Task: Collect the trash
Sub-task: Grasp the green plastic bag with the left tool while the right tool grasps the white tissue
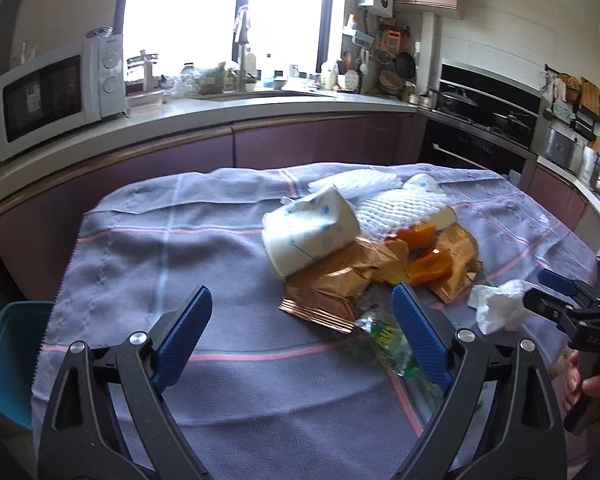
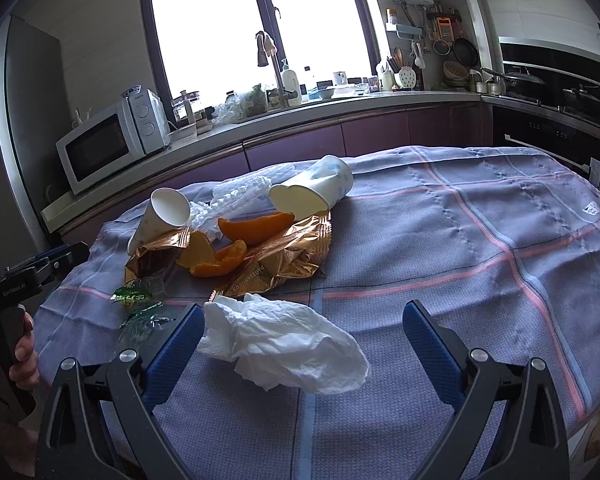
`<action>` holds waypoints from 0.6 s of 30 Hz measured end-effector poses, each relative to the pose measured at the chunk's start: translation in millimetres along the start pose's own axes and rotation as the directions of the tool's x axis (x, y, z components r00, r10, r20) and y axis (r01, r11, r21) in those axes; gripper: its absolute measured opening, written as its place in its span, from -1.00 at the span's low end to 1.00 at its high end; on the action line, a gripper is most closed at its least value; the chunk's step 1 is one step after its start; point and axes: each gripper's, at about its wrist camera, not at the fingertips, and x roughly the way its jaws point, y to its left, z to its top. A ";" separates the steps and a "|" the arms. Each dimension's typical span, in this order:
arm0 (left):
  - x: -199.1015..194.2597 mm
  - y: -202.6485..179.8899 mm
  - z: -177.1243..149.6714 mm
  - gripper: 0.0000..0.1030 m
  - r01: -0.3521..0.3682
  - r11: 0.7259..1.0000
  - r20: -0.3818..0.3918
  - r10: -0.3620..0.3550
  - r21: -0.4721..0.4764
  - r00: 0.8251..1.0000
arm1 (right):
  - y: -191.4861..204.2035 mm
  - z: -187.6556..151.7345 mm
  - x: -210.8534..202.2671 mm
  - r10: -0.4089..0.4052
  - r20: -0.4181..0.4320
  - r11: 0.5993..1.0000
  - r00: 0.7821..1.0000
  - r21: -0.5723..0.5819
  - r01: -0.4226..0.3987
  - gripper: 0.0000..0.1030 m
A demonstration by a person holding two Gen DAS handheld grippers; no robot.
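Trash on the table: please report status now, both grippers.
Left gripper open, empty. Right gripper open over white tissue, not gripping. Cups, gold wrappers, orange peel uncollected. Nothing blocking.

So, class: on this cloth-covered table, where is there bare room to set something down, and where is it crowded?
Free: the tablecloth right of the paper cups and gold wrappers, out to the far edge; also the near-left cloth in front of the left gripper. Crowded: the central heap with orange peel and foam netting, and the tissue between the open right gripper's fingers.

Checked cloth (image 2: 440, 240): cups (image 2: 316, 192), wrappers (image 2: 284, 256), peel (image 2: 256, 226), perhaps tissue (image 2: 284, 348).
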 end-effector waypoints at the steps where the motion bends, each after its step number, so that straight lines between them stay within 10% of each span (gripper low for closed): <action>1: 0.3 -3.7 -3.1 0.73 0.037 0.999 -0.020 -0.037 0.005 0.999 | -1.4 -1.2 -0.8 0.011 -0.010 1.000 1.000 0.004 -0.011 0.87; 10: 10.9 -47.9 -36.6 0.42 0.326 0.945 -0.194 -0.322 -0.007 0.927 | -5.9 -11.6 -0.1 0.078 -0.055 0.997 0.995 0.028 -0.077 0.29; 18: 31.3 -70.6 -47.7 -0.10 0.370 0.928 -0.277 -0.370 -0.055 0.887 | -5.2 -13.2 -1.9 0.145 -0.051 0.989 0.988 0.050 -0.142 -0.24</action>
